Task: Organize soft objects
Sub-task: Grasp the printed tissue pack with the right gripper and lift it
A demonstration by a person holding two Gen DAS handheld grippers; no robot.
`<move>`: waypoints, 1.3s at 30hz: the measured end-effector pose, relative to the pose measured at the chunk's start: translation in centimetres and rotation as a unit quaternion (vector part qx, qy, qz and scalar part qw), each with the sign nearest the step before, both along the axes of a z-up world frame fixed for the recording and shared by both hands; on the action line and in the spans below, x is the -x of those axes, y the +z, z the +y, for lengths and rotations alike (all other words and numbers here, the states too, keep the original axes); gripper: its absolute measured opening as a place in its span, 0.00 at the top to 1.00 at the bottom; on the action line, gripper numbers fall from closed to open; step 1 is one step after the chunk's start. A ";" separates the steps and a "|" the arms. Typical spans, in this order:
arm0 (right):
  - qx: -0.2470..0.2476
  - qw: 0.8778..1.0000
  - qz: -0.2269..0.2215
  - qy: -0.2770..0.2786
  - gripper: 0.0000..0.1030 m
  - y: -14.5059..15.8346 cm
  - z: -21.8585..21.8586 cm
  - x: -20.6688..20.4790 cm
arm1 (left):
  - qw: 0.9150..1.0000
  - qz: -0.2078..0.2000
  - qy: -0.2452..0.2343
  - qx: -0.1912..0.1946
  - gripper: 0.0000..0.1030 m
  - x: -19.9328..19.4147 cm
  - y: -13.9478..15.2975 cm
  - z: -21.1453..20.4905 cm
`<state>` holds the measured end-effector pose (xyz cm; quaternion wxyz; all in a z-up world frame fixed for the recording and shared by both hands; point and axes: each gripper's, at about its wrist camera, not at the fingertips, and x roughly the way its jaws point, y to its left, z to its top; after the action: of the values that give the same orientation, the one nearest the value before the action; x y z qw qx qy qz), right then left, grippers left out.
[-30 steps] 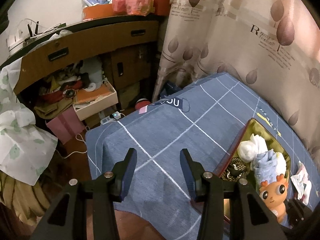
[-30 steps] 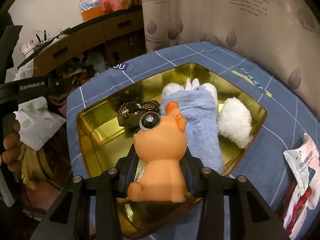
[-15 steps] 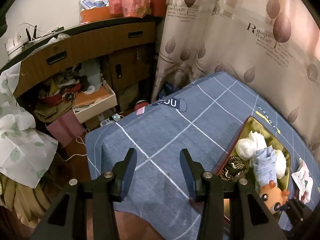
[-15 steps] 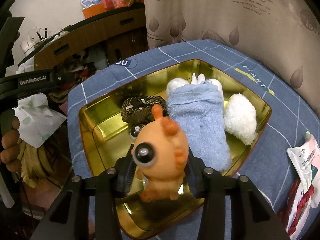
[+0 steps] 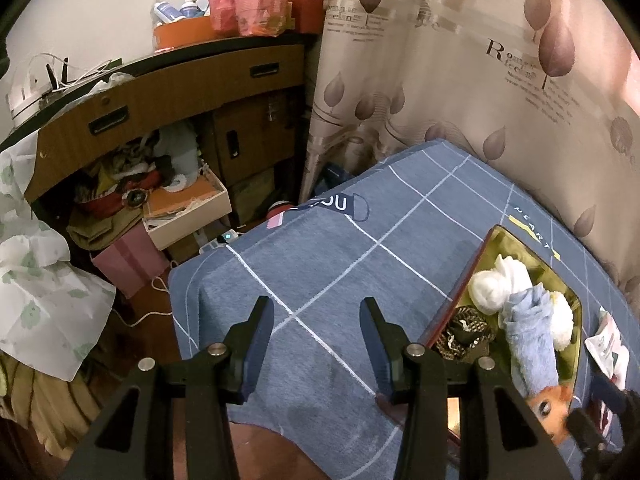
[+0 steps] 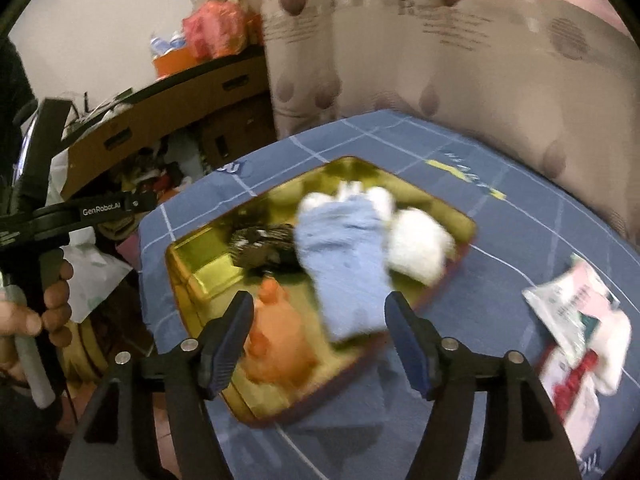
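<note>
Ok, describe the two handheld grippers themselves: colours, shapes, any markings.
Both are matte black frames with silver pivot screws, forking into two flat, tapered fingers faced with dark blue pads. The left gripper carries white "GenRobot.AI" lettering on its side bar and has a dark handle. The right gripper looks built the same; no cables show.

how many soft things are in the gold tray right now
5: orange plush toy at the near end, blue towel roll in the middle, two white fluffy bundles, dark patterned piece. More may be hidden underneath.
</note>
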<state>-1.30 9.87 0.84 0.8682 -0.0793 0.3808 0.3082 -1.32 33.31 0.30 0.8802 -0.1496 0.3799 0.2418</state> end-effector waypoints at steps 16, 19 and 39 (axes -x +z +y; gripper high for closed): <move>0.001 0.980 0.011 -0.199 0.25 -0.3 -17.0 0.0 | 1.000 0.004 -0.019 -0.013 0.56 -0.1 0.0 -1.2; 0.005 0.973 0.023 -0.229 0.25 -1.2 -19.6 -0.4 | 1.000 0.006 -0.020 -0.014 0.56 -0.2 0.0 -1.3; 0.071 0.950 0.052 -0.298 0.25 -5.8 -25.4 -1.5 | 0.999 0.005 -0.028 -0.028 0.56 -0.2 0.1 -1.8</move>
<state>0.20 -15.56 -4.93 0.8916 -0.0074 0.4526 0.0109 -1.08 31.50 0.43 0.8886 -0.1129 0.3814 0.2285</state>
